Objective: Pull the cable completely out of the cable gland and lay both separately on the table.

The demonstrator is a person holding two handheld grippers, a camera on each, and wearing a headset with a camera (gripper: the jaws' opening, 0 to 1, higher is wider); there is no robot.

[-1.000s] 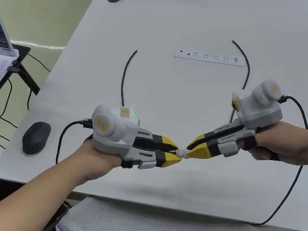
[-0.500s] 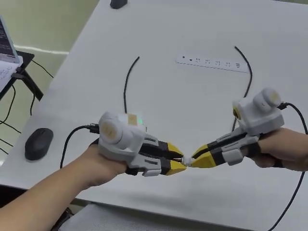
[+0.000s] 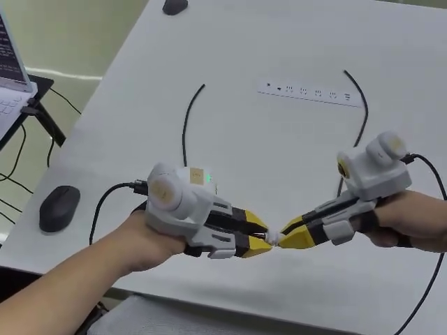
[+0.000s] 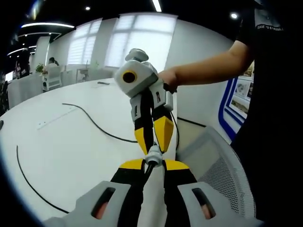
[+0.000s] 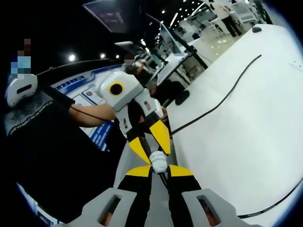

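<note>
The white tabletop (image 3: 279, 160) takes up most of the scene, and the person leans in over its near edge with both forearms forward. The left hand-held gripper (image 3: 264, 239) and the right hand-held gripper (image 3: 288, 230) point at each other, yellow tips almost meeting, both held up off the surface. Further back lies a long white power strip (image 3: 311, 92), with one loose black wire (image 3: 186, 125) curving to its left and another black wire (image 3: 361, 105) at its right end. A dark mouse (image 3: 59, 208) sits near the left edge.

The small white cable gland (image 3: 277, 239) is caught between the two sets of tips, in the air and not on the tabletop. The left gripper's jaws are pinched on the thin dark cable (image 4: 146, 171), which runs back from the gland between them. The right gripper's jaws are closed on the gland from the other side, and the cable is not yet pulled out of it.
</note>
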